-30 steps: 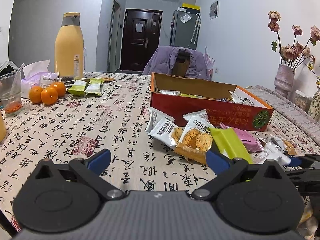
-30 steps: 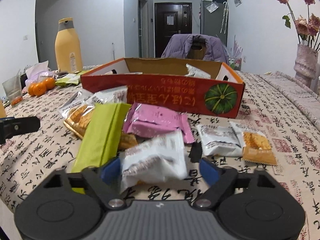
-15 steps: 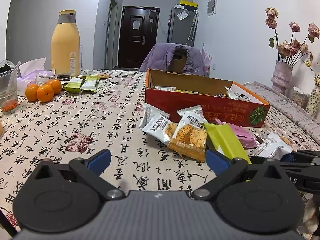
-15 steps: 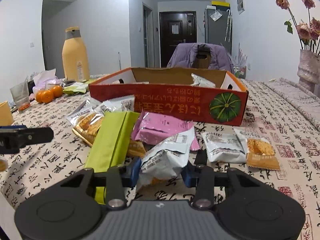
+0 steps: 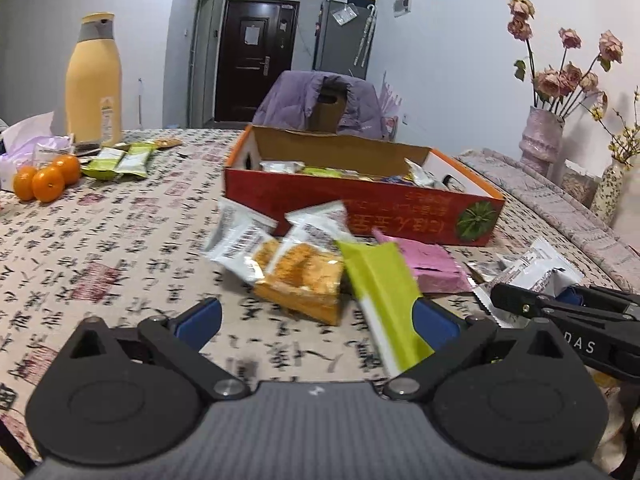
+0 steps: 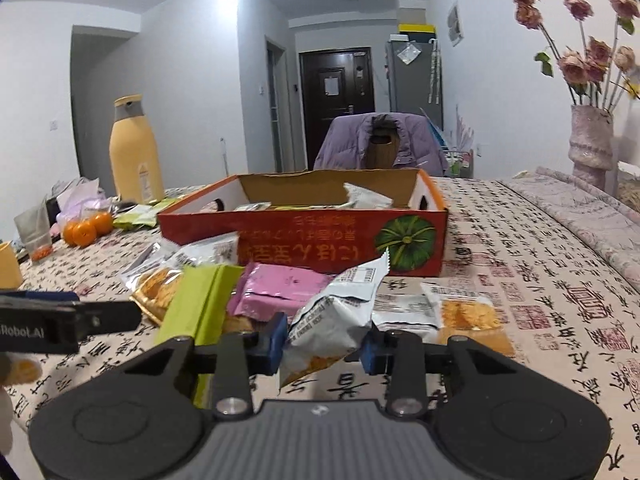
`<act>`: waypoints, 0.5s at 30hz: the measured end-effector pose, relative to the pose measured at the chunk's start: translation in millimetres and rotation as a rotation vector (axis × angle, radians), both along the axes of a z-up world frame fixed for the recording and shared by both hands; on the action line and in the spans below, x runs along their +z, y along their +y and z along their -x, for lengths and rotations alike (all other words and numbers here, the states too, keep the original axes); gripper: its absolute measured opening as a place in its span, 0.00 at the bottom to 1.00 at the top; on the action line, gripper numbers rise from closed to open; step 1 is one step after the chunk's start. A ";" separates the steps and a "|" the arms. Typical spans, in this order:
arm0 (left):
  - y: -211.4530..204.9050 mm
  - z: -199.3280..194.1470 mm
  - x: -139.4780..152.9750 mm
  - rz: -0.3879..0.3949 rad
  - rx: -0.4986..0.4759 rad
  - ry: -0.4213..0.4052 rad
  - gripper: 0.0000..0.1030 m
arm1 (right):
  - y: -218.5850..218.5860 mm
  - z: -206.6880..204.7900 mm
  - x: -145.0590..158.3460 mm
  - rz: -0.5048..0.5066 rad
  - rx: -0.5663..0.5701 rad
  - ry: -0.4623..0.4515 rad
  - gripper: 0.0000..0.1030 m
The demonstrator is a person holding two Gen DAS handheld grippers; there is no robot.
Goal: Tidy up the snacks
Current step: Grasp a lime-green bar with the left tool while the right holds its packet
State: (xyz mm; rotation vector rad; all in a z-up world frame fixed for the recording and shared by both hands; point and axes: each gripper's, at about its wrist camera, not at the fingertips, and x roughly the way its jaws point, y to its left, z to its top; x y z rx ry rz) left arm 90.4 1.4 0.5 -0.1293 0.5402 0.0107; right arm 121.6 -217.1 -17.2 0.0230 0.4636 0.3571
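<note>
Right gripper (image 6: 323,344) clamped on white snack packet (image 6: 336,312) before red box (image 6: 304,240); left gripper (image 5: 316,320) jaws spread, empty.

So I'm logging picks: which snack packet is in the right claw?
The white packet, pinched between the right claw's pads and lifted; the green and pink packets lie on the table.

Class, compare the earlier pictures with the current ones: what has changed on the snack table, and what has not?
The right gripper has just closed its jaws on the white snack packet and tipped it up off the tablecloth. The left gripper stays open, holding nothing. The red box and the other packets stay put.
</note>
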 end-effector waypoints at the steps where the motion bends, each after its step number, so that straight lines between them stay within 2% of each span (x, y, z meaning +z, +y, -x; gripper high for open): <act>1: -4.4 -2.1 -0.3 -0.001 -0.004 0.005 1.00 | -3.5 -0.5 0.1 -0.007 -0.006 0.000 0.35; 7: -32.2 -15.6 -4.6 -0.027 -0.009 0.041 1.00 | -18.4 -1.8 -0.5 -0.033 -0.025 -0.008 0.35; 12: -47.2 -24.5 -11.4 -0.052 0.024 0.072 0.99 | -28.3 -4.3 -2.0 -0.055 -0.037 -0.008 0.35; 15: -52.5 -29.6 -15.3 -0.064 0.045 0.094 0.93 | -32.7 -5.3 -3.4 -0.068 -0.041 -0.008 0.35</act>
